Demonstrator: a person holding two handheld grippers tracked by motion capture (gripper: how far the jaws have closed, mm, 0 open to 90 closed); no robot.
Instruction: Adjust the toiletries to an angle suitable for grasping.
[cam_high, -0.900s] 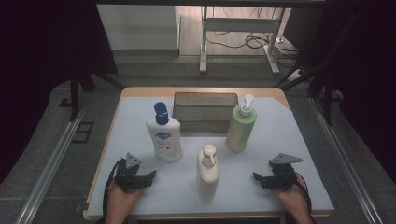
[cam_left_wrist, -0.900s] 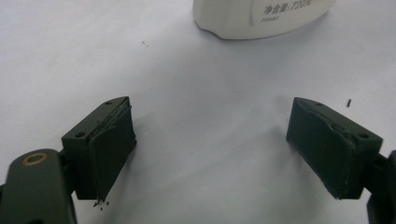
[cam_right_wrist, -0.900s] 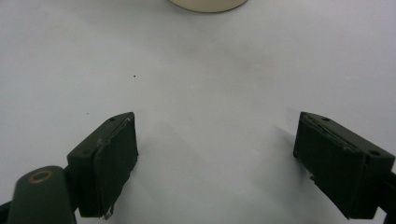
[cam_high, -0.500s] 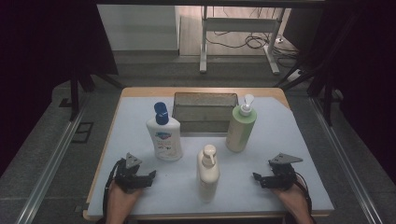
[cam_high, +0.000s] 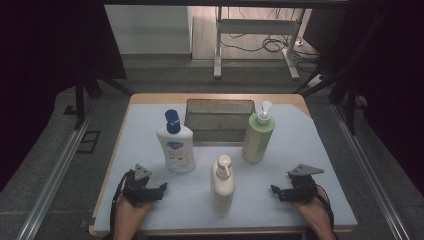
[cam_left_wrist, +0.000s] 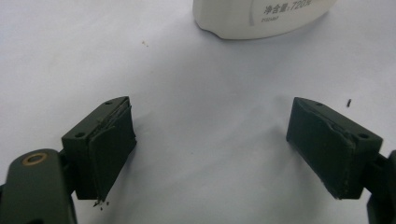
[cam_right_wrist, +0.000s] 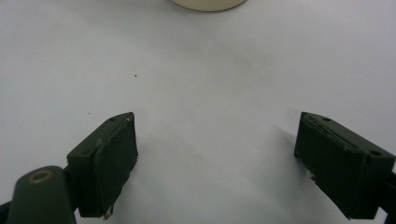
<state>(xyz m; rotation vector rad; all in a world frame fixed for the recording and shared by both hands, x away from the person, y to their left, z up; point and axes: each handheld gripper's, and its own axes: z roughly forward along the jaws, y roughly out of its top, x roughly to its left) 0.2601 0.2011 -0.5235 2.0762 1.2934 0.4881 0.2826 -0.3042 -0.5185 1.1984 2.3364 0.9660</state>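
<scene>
Both tools rest low on the table with nothing between their jaws: the left tool (cam_high: 161, 187) stands wide open just short of the white bottle (cam_high: 175, 145), whose base shows at the top of the left gripper view, and the right tool (cam_high: 275, 190) is open too, facing the cream bottle (cam_high: 223, 181) from well apart. The cream bottle stands upright near the front edge, midway between the two tools; the green bottle (cam_high: 257, 135) stands farther back on the right, beside the tray (cam_high: 219, 120). All three are tall pump bottles on small bases, so a push high on the body, or a jaw clipping one side before the other meets it, would likely tip one over, and the cream one could roll off the near edge. The smooth round walls may also slip in the flat pads if the grip lands off centre. The table (cam_high: 325, 150) carries a pale, matt cover with bare wood showing at the far edge. Around it lie grey floor, a metal rail on each side, dark curtains and, farther off, a white frame with loose cables.
</scene>
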